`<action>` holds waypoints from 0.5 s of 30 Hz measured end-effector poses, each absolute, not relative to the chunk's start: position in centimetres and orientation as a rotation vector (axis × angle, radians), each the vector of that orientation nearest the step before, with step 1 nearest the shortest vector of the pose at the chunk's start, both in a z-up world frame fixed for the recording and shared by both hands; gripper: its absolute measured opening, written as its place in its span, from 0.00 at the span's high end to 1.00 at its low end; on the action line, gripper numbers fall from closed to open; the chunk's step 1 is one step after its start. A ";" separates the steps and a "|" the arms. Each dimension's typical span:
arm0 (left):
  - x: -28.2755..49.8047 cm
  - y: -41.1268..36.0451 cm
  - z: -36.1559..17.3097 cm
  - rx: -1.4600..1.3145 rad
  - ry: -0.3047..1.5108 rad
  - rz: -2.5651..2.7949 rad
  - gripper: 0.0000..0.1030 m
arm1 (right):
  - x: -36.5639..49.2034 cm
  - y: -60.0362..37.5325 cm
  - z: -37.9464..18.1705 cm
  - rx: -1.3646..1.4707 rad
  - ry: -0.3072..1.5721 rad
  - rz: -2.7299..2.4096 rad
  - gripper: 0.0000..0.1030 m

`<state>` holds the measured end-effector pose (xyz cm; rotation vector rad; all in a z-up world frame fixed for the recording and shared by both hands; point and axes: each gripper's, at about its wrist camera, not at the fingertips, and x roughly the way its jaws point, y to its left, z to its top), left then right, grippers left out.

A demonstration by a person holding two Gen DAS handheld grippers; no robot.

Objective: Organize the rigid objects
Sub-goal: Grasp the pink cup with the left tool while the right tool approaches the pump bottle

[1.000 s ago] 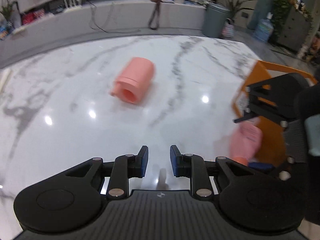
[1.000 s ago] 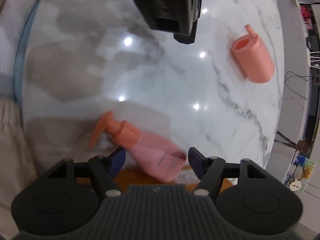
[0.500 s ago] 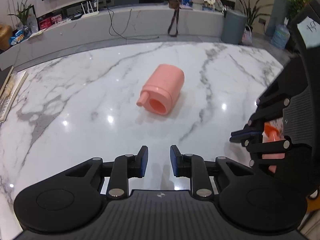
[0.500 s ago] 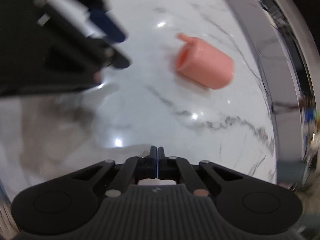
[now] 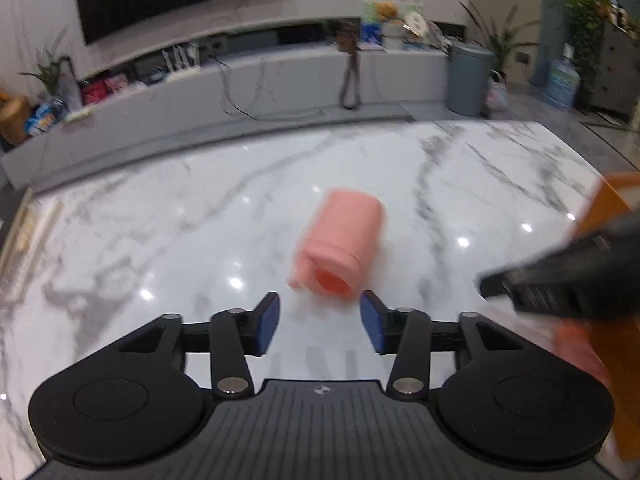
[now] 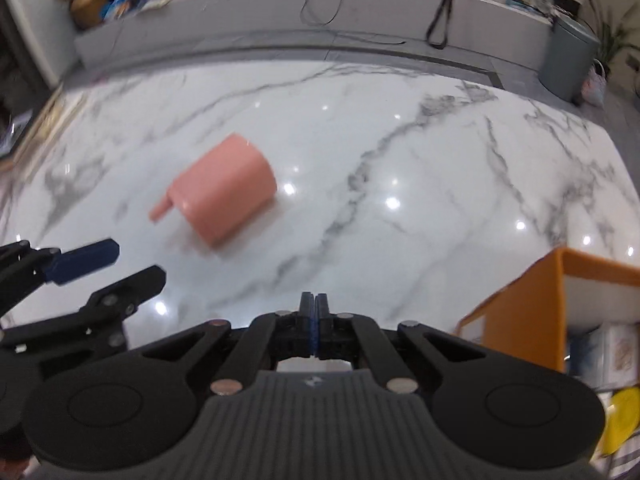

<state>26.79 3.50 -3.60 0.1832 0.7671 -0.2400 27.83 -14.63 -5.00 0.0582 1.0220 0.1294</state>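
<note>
A pink plastic cup (image 5: 340, 246) with a small side handle lies on its side on the white marble table (image 5: 160, 220), its mouth facing the left gripper. My left gripper (image 5: 319, 322) is open and empty, its blue pads just short of the cup's mouth on either side. The cup also shows in the right wrist view (image 6: 224, 192), to the left. My right gripper (image 6: 315, 312) is shut and empty, low over the table. The left gripper's fingers (image 6: 84, 262) show at the left edge of the right wrist view.
An orange box (image 6: 560, 304) stands at the table's right edge, also seen blurred in the left wrist view (image 5: 612, 208). The right gripper's body (image 5: 568, 276) crosses the right side there. A grey bench (image 5: 240, 92) and bin (image 5: 468, 76) stand beyond the table.
My left gripper has opened wider and moved up to the pink cup. My right gripper let go of the pink pump bottle, shut, and swung round to face across the table.
</note>
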 end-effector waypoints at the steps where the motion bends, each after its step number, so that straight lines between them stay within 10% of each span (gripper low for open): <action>1: 27.4 3.8 -3.5 0.165 0.754 -0.239 0.37 | 27.9 -14.4 -4.9 0.055 1.009 0.125 1.00; 15: 31.4 1.9 -6.2 0.194 0.726 -0.358 0.24 | 26.1 -16.2 -4.6 0.092 1.024 0.074 0.74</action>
